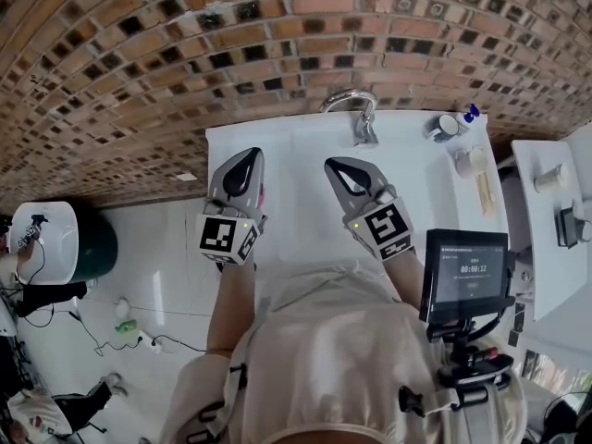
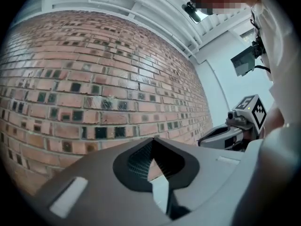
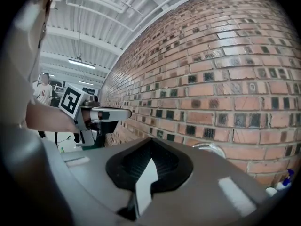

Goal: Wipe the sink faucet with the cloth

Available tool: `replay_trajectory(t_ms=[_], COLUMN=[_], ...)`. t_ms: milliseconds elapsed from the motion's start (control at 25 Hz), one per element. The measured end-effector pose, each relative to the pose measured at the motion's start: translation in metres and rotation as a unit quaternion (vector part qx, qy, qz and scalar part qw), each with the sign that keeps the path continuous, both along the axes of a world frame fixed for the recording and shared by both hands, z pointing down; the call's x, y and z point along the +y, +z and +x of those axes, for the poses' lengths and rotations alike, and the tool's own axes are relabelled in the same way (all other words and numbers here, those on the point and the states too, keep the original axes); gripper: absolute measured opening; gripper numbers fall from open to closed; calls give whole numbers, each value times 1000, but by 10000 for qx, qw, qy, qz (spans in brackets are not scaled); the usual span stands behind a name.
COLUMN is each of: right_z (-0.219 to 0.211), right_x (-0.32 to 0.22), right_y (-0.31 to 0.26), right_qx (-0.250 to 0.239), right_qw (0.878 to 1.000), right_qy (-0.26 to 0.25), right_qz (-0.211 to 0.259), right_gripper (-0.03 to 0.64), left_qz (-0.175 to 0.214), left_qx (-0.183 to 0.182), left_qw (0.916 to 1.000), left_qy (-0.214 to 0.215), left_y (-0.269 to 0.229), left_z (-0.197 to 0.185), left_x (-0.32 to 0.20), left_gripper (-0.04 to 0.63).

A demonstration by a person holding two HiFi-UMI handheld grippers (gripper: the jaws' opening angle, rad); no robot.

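Rising behind the faucet (image 1: 356, 117): brick wall (image 1: 139, 54). Under the faucet, white sink worktop (image 1: 277, 151), faucet seated at its back edge. In front of the faucet and to its left, left tool (image 1: 246, 155), jaws together, nothing between. Just in front of the faucet, right tool (image 1: 335, 166), jaws likewise together and empty, apart from the chrome spout. Right of the faucet, near the wall, small blue-capped bottle (image 1: 471, 114).

The faucet (image 1: 359, 117) stood at the counter's (image 1: 430, 188) back edge against the brick wall (image 1: 185, 54); before it, the left claw (image 1: 248, 155) hung beside the right claw (image 1: 335, 166).
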State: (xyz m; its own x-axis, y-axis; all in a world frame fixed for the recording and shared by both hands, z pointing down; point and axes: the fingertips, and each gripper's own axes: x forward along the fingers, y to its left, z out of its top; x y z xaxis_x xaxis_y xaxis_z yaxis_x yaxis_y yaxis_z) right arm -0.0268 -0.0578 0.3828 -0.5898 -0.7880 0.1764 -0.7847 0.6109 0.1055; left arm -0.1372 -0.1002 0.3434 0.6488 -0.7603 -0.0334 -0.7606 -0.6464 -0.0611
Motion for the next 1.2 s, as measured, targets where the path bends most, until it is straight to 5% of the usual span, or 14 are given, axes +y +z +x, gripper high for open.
replay_trajectory(t_ms=[440, 640, 1200], right_z=[14, 15, 22], right_x=[-18, -19, -9], right_y=[-6, -5, -6], right_qx=[76, 105, 69], right_qw=[9998, 9997, 9995], right_qy=[-74, -110, -177], right_qz=[158, 181, 233], right_gripper=[-9, -9, -9], left_qz=[64, -4, 62], left_qx=[136, 416, 445], left_qw=[9964, 9957, 9954], left_qy=[834, 822, 845], left_y=[0, -5, -16], left_z=[59, 59, 71], left_x=[3, -3, 10], left_gripper=[2, 2, 2])
